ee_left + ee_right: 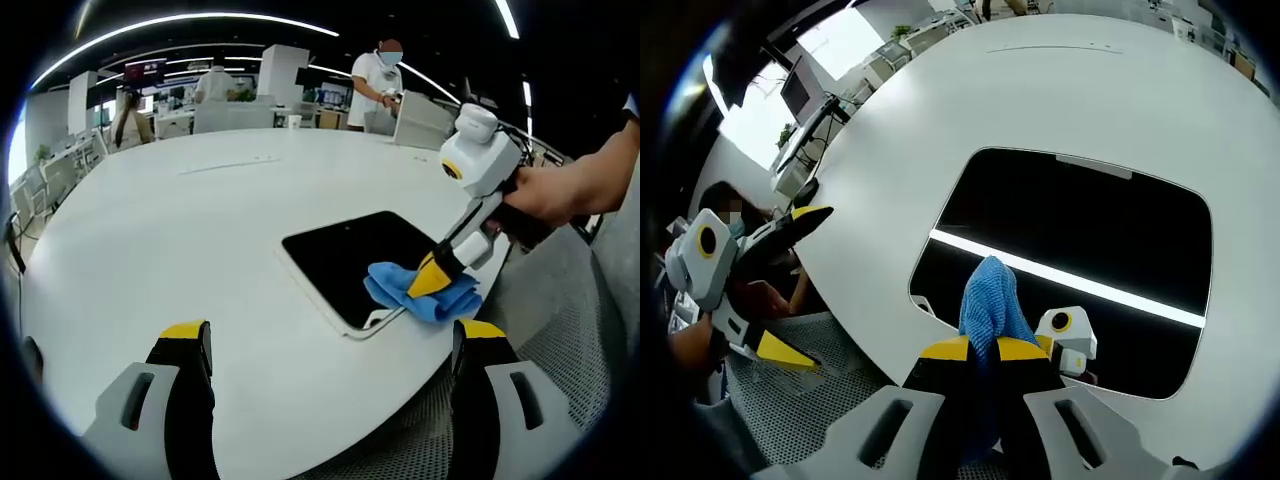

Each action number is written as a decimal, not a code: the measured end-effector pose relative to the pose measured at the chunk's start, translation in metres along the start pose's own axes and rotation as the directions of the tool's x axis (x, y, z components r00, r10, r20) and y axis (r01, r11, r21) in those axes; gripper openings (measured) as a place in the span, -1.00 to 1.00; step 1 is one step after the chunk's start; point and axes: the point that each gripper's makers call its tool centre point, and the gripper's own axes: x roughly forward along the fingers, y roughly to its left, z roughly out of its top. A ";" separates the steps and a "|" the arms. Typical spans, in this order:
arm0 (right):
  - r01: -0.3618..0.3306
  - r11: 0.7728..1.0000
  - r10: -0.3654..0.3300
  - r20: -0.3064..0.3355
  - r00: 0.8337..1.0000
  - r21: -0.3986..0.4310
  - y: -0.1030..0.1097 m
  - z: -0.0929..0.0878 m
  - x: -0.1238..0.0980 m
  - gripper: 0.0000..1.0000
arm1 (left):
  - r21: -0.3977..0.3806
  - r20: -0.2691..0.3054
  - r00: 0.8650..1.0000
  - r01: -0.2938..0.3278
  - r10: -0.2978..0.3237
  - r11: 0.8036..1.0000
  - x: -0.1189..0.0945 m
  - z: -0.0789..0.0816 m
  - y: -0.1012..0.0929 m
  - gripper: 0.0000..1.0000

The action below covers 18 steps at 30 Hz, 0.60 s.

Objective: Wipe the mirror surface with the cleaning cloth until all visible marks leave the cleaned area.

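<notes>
The mirror [350, 255] is a dark rectangle in a thin white frame, lying flat near the edge of the white table [200, 230]. A blue cleaning cloth [428, 297] rests on the mirror's near corner. My right gripper [438, 274] comes in from the right, held by a hand, and is shut on it. My left gripper [333, 338] hangs open above the table edge, short of the mirror, with nothing between its jaws. In the right gripper view, my right gripper [985, 350] pinches the cloth [990, 292] upright over the mirror [1090, 230], and the open left gripper [798, 282] is off to the left.
The round white table stretches far behind the mirror. Its curved edge [865, 320] runs close to the mirror's near side, with a grey mesh surface [570, 330] below. People [376, 88] stand among desks in the background. A bright light strip [1070, 282] reflects across the mirror.
</notes>
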 end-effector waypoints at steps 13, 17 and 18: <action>0.003 1.000 -0.003 -0.006 1.000 0.015 -0.008 -0.002 -0.004 -0.96 | 0.000 0.003 1.000 0.000 0.000 1.000 0.001 0.000 0.001 0.98; 0.005 1.000 -0.005 -0.010 1.000 0.021 -0.008 -0.002 -0.004 -0.96 | -0.002 0.005 1.000 0.000 0.000 1.000 0.001 0.000 0.002 0.98; 0.005 1.000 -0.005 -0.010 1.000 0.024 -0.008 -0.002 -0.004 -0.96 | -0.001 0.004 1.000 0.000 0.000 1.000 0.001 0.000 0.002 0.98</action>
